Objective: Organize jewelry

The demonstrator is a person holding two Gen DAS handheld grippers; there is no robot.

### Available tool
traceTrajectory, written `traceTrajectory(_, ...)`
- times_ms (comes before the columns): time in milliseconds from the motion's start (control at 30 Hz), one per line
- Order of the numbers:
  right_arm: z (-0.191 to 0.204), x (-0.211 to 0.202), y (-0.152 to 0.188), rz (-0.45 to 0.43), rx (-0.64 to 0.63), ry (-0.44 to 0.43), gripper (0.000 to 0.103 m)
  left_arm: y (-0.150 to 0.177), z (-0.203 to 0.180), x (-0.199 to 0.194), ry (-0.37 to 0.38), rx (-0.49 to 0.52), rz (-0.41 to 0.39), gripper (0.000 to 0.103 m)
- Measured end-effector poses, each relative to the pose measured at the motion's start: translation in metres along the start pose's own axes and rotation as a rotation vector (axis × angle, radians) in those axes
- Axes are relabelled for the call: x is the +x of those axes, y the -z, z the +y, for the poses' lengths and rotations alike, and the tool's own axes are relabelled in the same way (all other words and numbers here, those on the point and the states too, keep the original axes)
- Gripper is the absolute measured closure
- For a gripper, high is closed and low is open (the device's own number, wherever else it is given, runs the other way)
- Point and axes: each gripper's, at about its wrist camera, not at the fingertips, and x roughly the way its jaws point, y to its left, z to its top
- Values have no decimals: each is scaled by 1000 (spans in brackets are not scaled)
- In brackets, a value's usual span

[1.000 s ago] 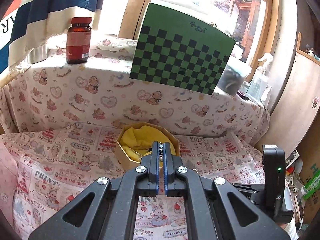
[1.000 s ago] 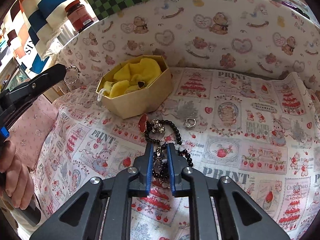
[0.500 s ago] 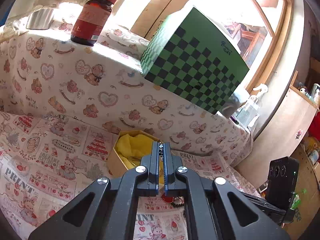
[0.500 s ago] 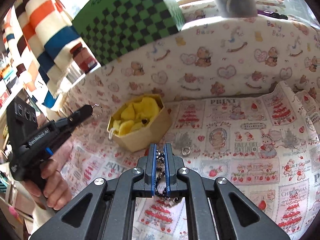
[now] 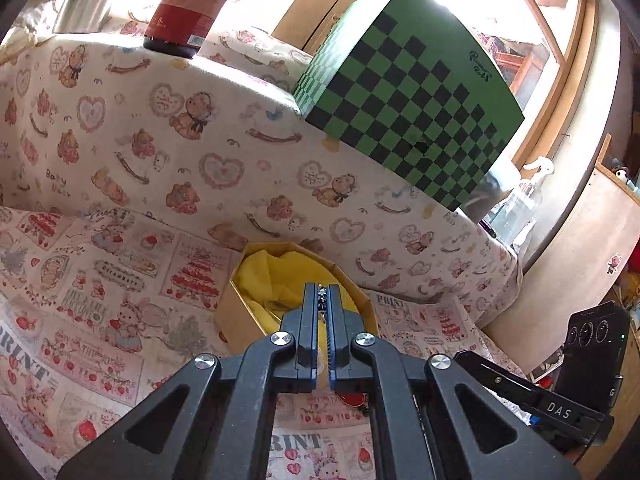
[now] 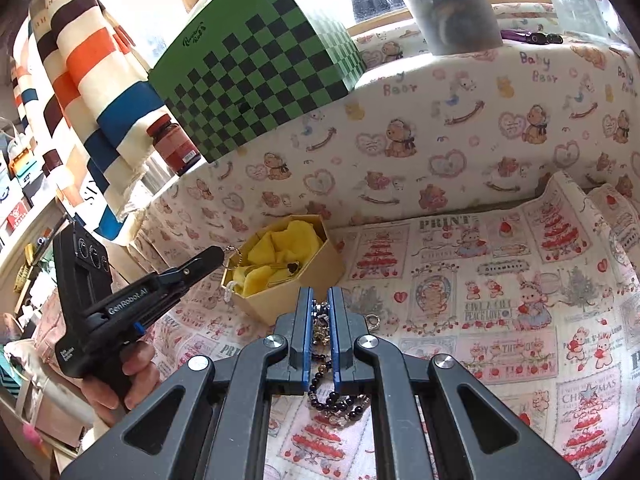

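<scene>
A person works two handheld grippers over a cartoon-print cloth [image 6: 500, 320] while sorting jewelry into an octagonal cardboard box [image 6: 288, 280] lined with yellow fabric [image 6: 280, 248]. The right gripper [image 6: 320, 300], on the near side of the box, is clamped on a black beaded bracelet [image 6: 332, 400]; its beads and metal charms hang between the closed fingers and trail down toward the cloth below. The left gripper [image 6: 218, 256], held in a hand [image 6: 120, 384] to the left of the box, is pinched shut on a small ball-chain ring [image 6: 232, 254] that dangles just at the box's left rim. From the left wrist camera, the left gripper [image 5: 321, 292] sits directly over the yellow lining, a sliver of chain visible between its tips. A gold-toned piece with a dark heart [image 6: 294, 267] already lies inside the box, and a small silver ring [image 6: 374, 320] lies loose on the cloth just right of the box's near corner.

The risks look plain: the chain ring hangs at the very edge, so a release now could drop it outside the box rather than in. The bracelet's trailing loops might snag on the box wall or drag the light box across the cloth. The loose ring could be knocked away unnoticed.
</scene>
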Motion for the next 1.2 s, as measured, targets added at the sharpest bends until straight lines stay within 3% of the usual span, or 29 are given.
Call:
traceTrajectory(133, 5, -5, -1, 1, -15, -66, 95, 0, -4, -7, -25, 34, -33, 98)
traceTrajectory(300, 24, -25, -5, -58, -53, -129, 95, -3, -22, -34, -85, 112, -121, 70)
traceTrajectory(433, 33, -21, -20, -57, -40, -132, 95, -4, -43, -68, -169, 187, -216, 55)
traceTrajectory(600, 44, 2, -40, -33, -38, -111, 95, -13, -46, -97, -190, 164, -288, 38)
traceTrajectory(900, 61, 36, -50, -59, -23, -79, 94, -20, -29, -94, -252, 140, -282, 36)
traceTrajectory(933, 62, 39, -50, -60, -24, -65, 92, -21, -28, -93, -248, 133, -277, 36)
traceTrajectory(1000, 60, 42, -51, -40, -21, -34, 73, -22, -27, -94, -253, 136, -263, 36)
traceTrajectory(1067, 58, 36, -49, -46, -25, -21, 43, -23, -27, -99, -234, 144, -266, 31)
traceTrajectory(1133, 58, 23, -46, -89, -44, 28, 38, -24, -28, -104, -245, 135, -285, 28)
traceTrajectory(1200, 59, 11, -44, -98, -86, 134, 38, -23, -30, -105, -241, 139, -289, 23)
